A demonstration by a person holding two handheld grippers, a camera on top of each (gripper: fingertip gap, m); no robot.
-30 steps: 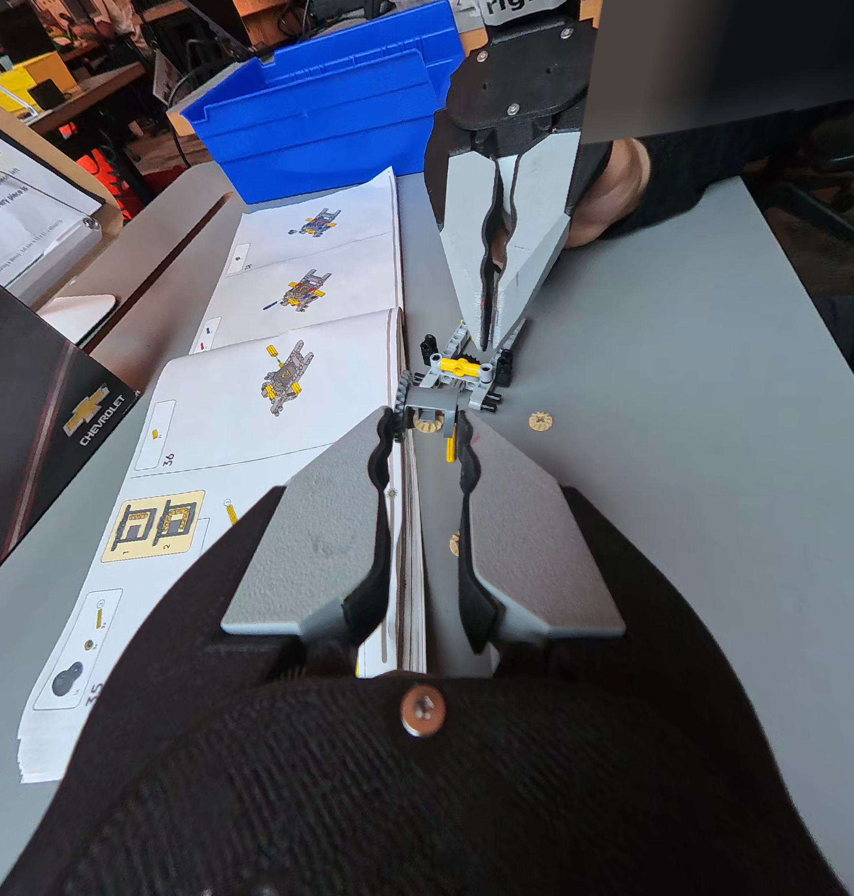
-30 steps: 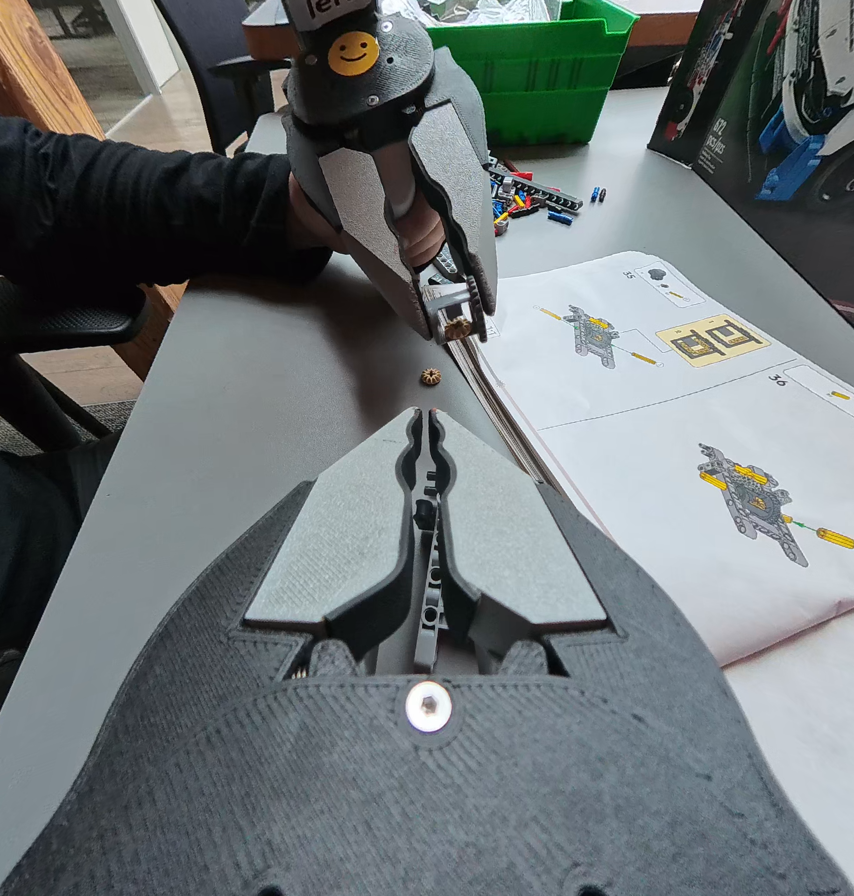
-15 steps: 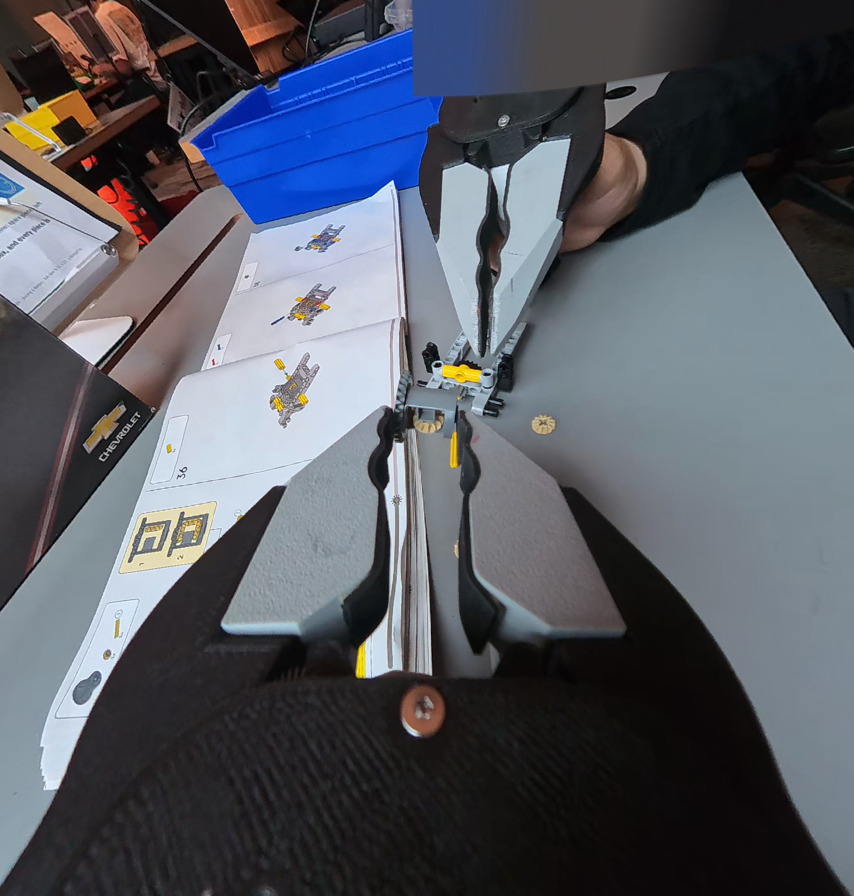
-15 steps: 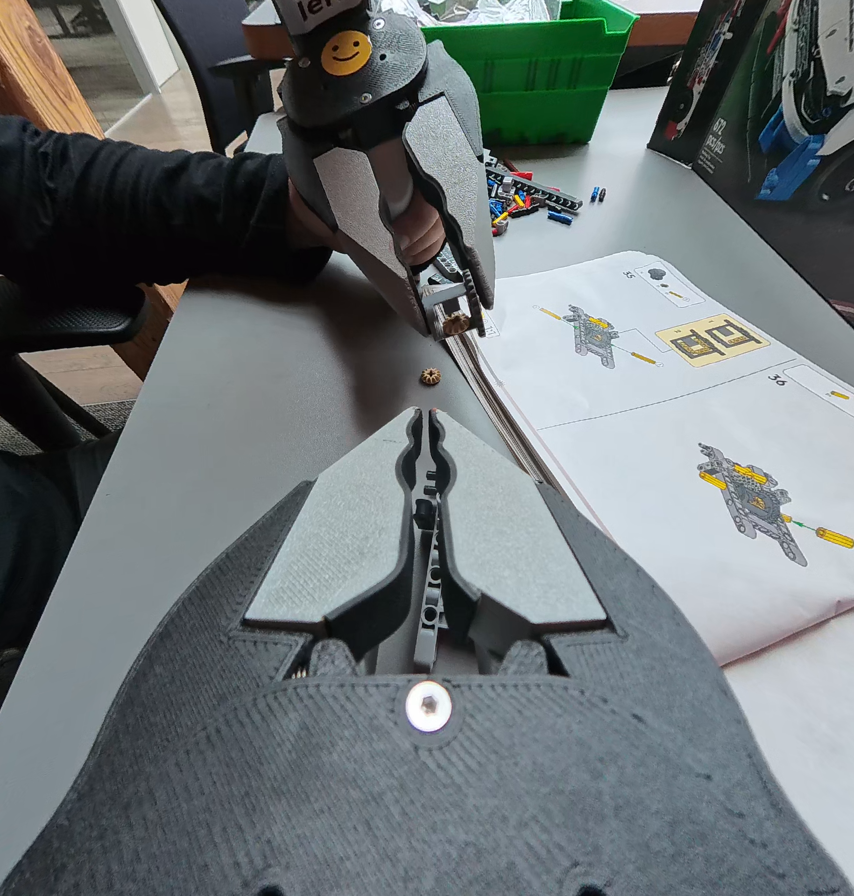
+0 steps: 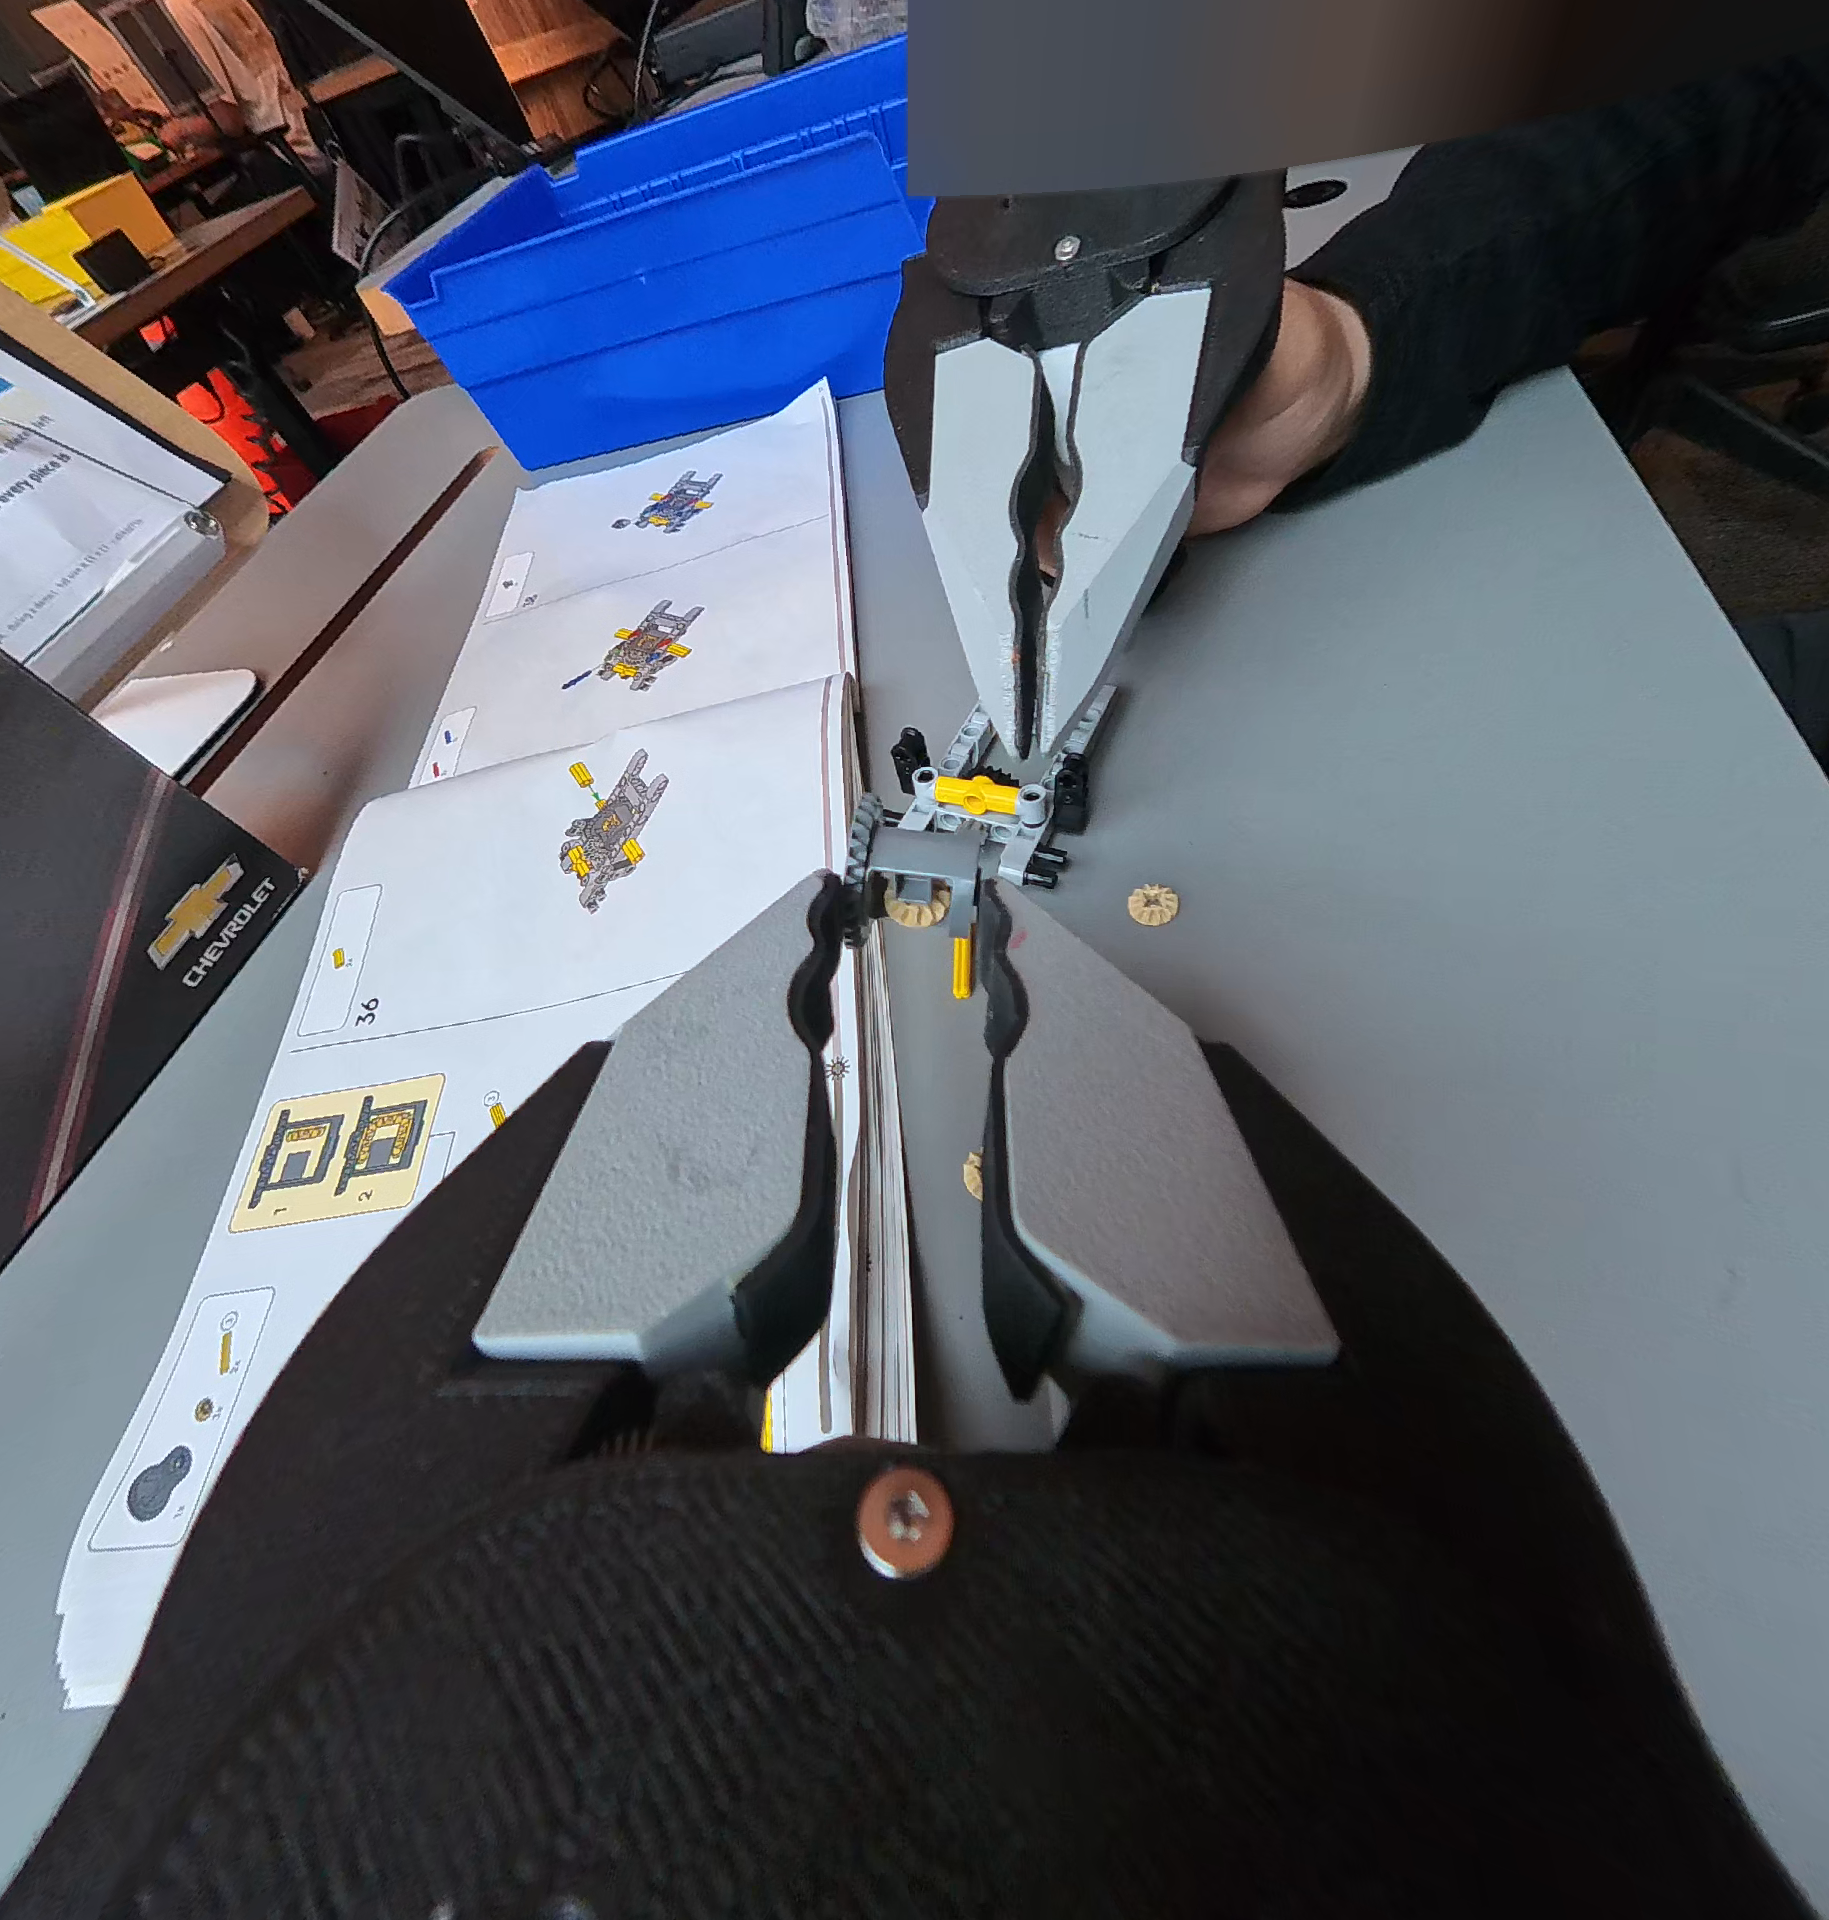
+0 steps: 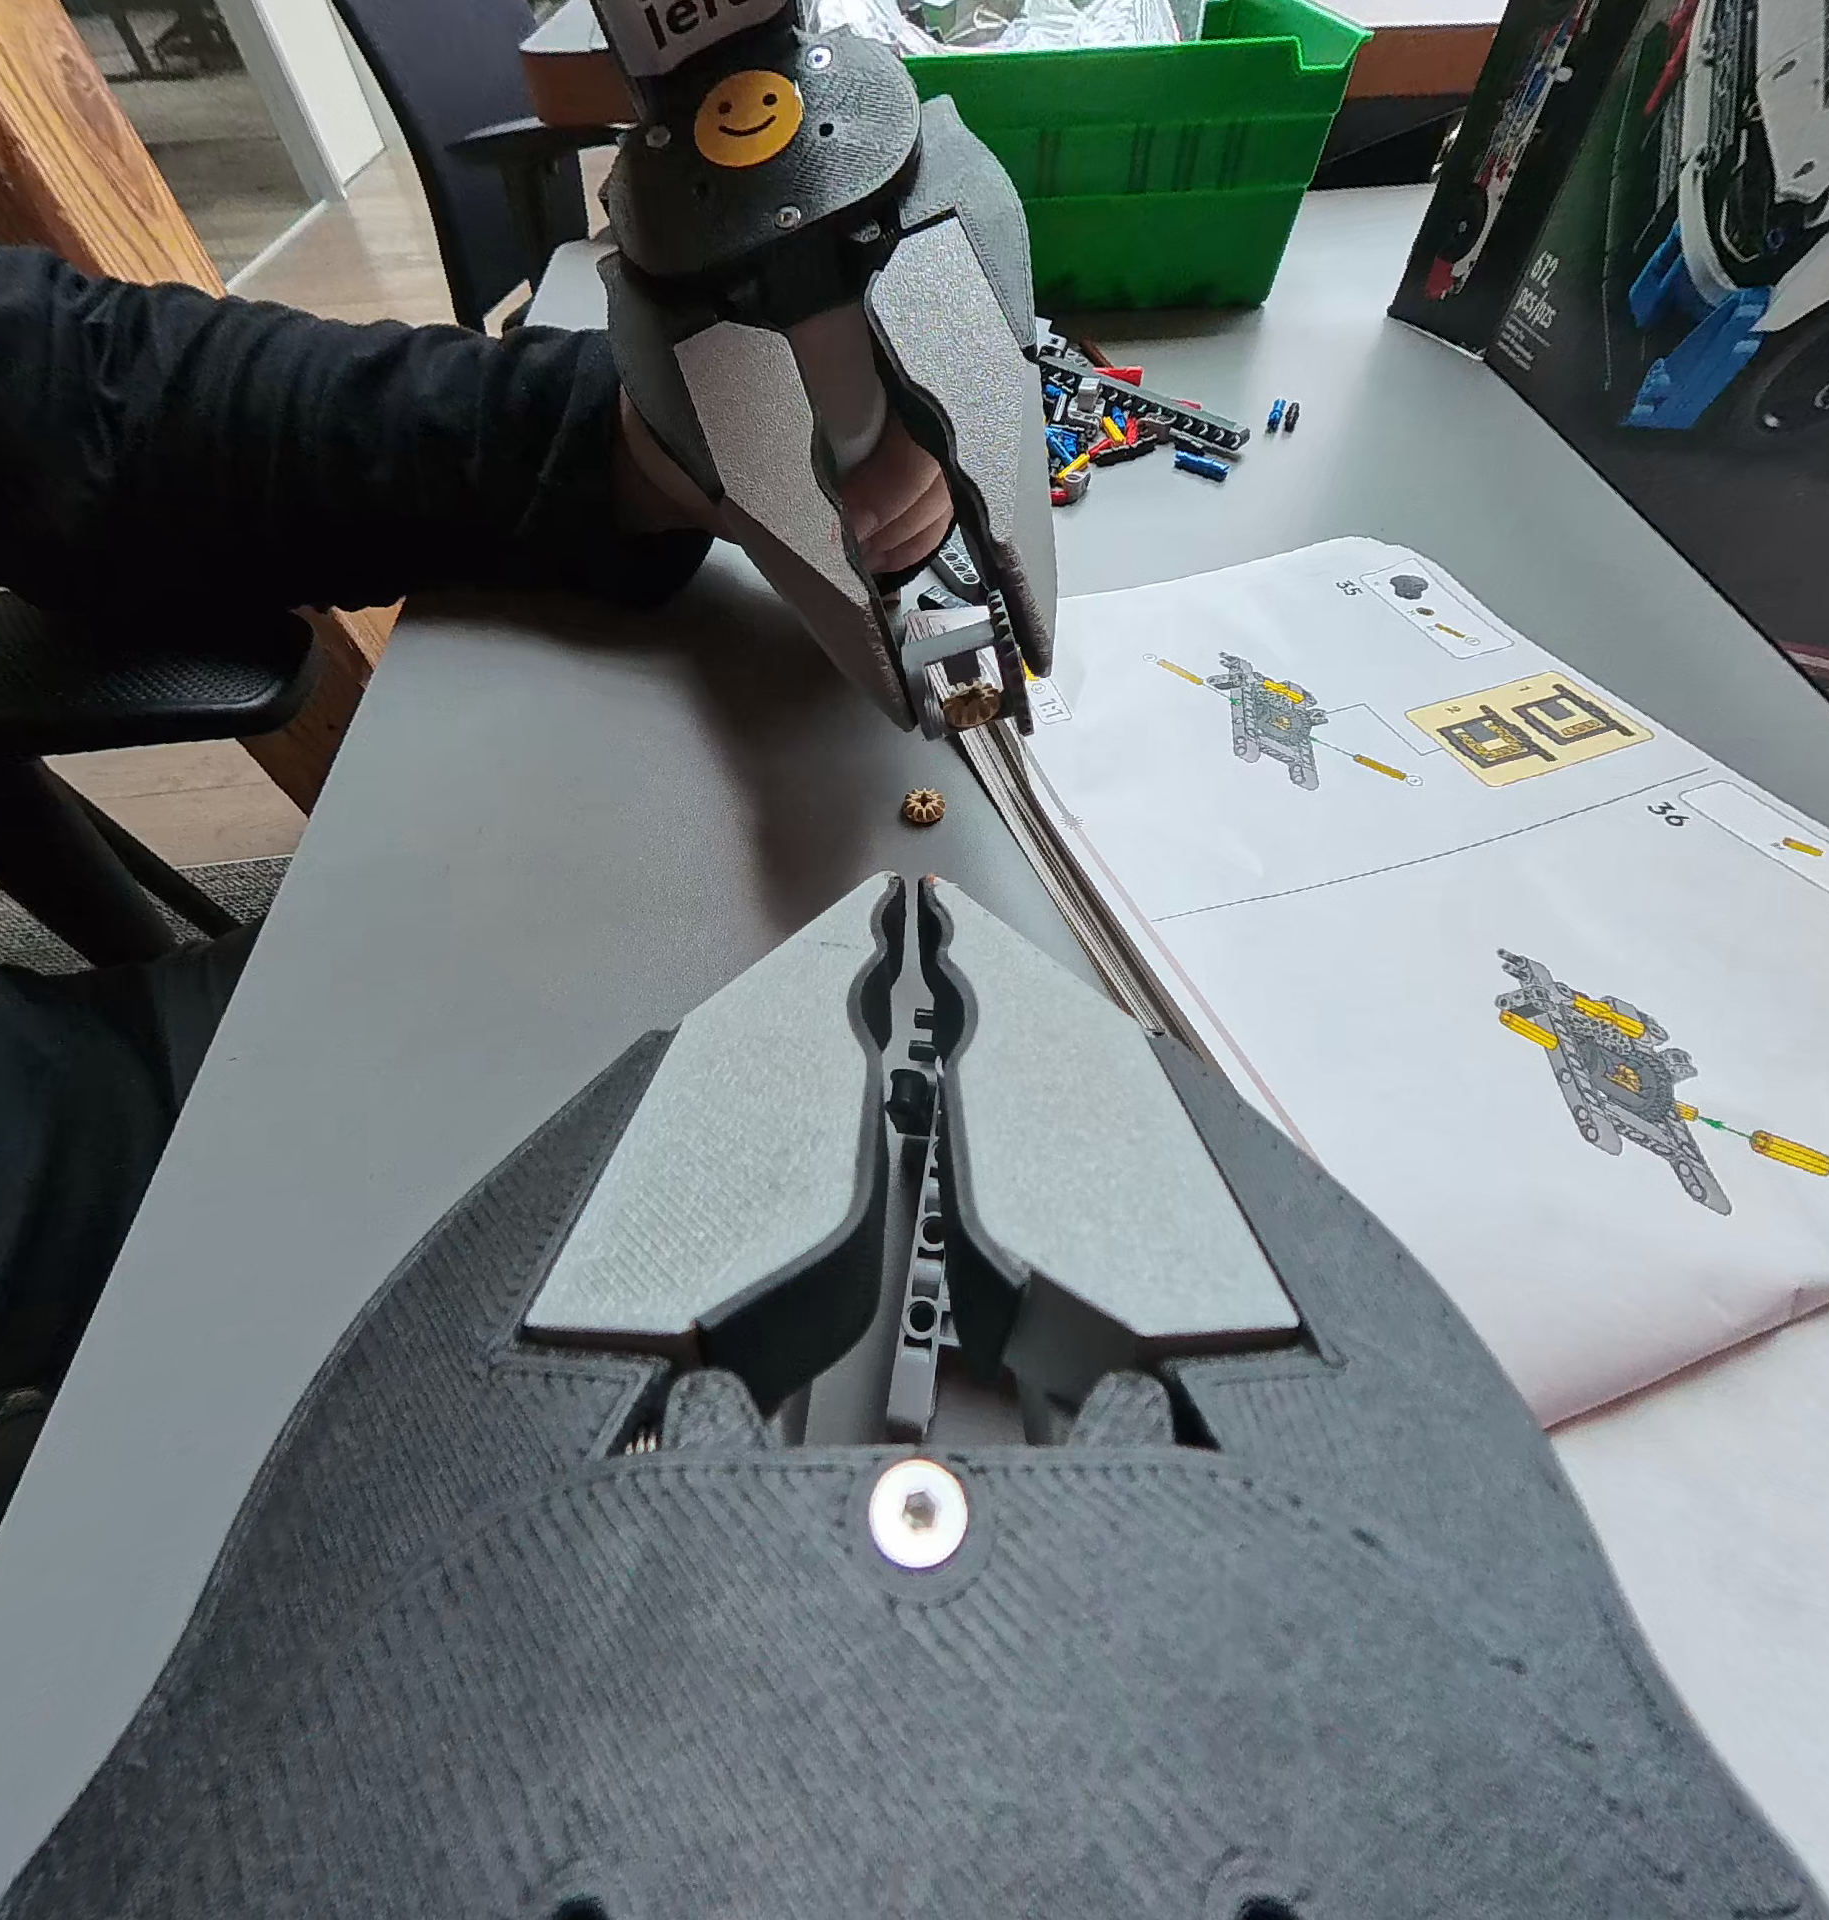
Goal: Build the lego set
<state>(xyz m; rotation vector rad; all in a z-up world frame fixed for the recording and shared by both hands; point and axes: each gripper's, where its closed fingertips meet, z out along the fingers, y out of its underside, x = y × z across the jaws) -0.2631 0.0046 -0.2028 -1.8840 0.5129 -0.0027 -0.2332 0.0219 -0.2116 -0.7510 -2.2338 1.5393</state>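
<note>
My left gripper [image 5: 910,914] is shut on a small grey piece [image 5: 920,860] that carries a black gear and a tan gear. It also shows in the right wrist view [image 6: 967,696], tilted down above the booklet's edge. My right gripper [image 6: 911,883] is shut on a grey beam frame [image 6: 920,1247]. In the left wrist view that frame [image 5: 977,798] has a yellow connector and sits under the right gripper [image 5: 1024,743]. The two parts stand close together; I cannot tell whether they are joined. A yellow axle [image 5: 960,961] shows just below them.
The open instruction booklet [image 5: 629,883] lies on the grey table [image 5: 1409,987]. Loose tan gears [image 5: 1154,904] [image 5: 972,1174] lie beside it. Around stand a blue bin [image 5: 681,291], a green bin [image 6: 1149,187], loose pieces [image 6: 1128,416] and the set's box [image 6: 1668,208]. The gap from one gripper's tips to the other's is roughly 5 cm.
Both grippers keep their hold. The left gripper has tilted and shifted slightly; the parts stay close together above the table.
</note>
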